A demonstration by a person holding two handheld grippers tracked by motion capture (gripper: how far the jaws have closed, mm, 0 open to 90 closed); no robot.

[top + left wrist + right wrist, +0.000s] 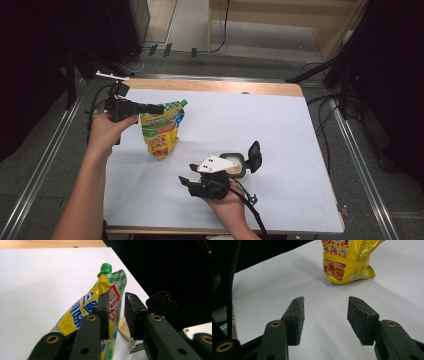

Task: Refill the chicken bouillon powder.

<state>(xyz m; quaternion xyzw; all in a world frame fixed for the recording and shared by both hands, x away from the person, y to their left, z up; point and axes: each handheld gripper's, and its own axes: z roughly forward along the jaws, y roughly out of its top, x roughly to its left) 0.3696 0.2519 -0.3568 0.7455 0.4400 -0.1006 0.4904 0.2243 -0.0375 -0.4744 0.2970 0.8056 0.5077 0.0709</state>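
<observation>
High view, going left to right: the left gripper [159, 108] sits at the top of a yellow plastic spout pouch with a green screw cap [161, 130] standing on the white table mat [280, 125]; jaws apart, pouch edge between them, not pinched. Blue and red Chinese-looking print, unreadable. Right gripper [186, 181] hangs open, nothing in it, near a small round black-lidded container [239, 162].

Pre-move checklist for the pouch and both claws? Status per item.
1. Pouch standing upright on the white mat: ok.
2. Green cap on the pouch: ok.
3. Left claw clamped on the pouch top: not ok, a gap shows beside one pad.
4. Right claw open with nothing between its pads: ok.
5. Pot lid by the right hand flipped open: ok.
</observation>
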